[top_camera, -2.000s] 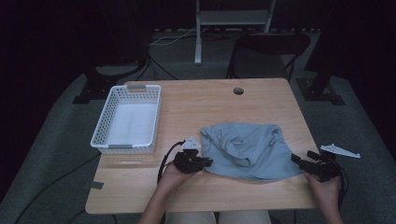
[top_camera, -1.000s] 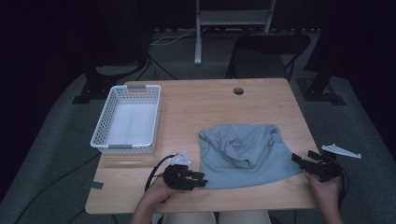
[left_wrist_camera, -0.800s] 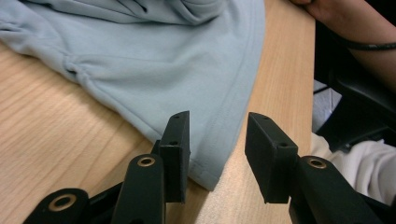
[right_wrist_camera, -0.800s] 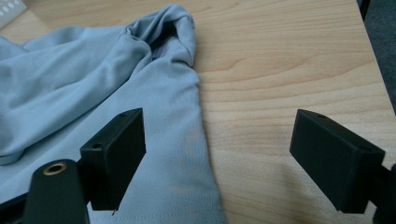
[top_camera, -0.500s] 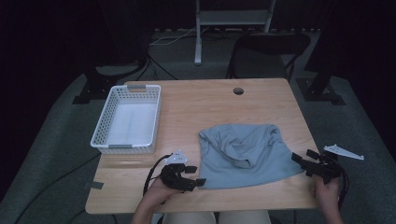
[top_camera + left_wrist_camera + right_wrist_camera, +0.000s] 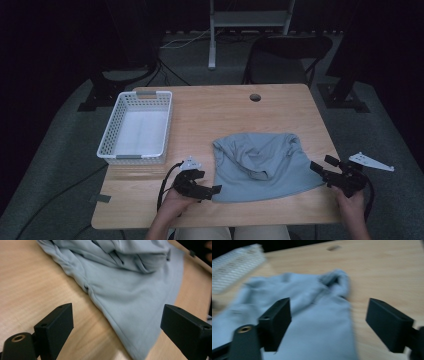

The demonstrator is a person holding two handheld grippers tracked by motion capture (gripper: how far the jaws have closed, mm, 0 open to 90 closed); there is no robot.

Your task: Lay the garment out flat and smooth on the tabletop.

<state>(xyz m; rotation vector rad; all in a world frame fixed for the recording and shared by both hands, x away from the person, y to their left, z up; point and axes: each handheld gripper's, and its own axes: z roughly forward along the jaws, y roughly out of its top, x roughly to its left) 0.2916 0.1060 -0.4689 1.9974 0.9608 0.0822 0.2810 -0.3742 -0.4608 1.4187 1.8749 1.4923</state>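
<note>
— How many of each on the table (image 6: 280, 105)?

— One light blue cloth (image 6: 262, 160), lying crumpled toward the near right part of the table, its lower hem close to the near edge. One white basket (image 6: 111, 145) by the left edge. Two grippers, one in each hand.

— Anything hard to make out?

— The right gripper view is blurred, so the folds of the cloth smear there and the basket is a pale streak at the top left. In the left gripper view the cloth runs off the top edge. From above, the person's forearms are cut off at the bottom, and the room behind the table is dark.

— And the jaws?

— The left gripper (image 6: 216, 190) sits at the cloth's near left corner; its jaws have just been opening and now stand wide apart, the corner of the cloth lying between them on the wood, not pinched. The right gripper (image 6: 316, 168) is at the cloth's right edge, near the table's right edge, jaws also spread wide, cloth in front of them, nothing gripped.
</note>
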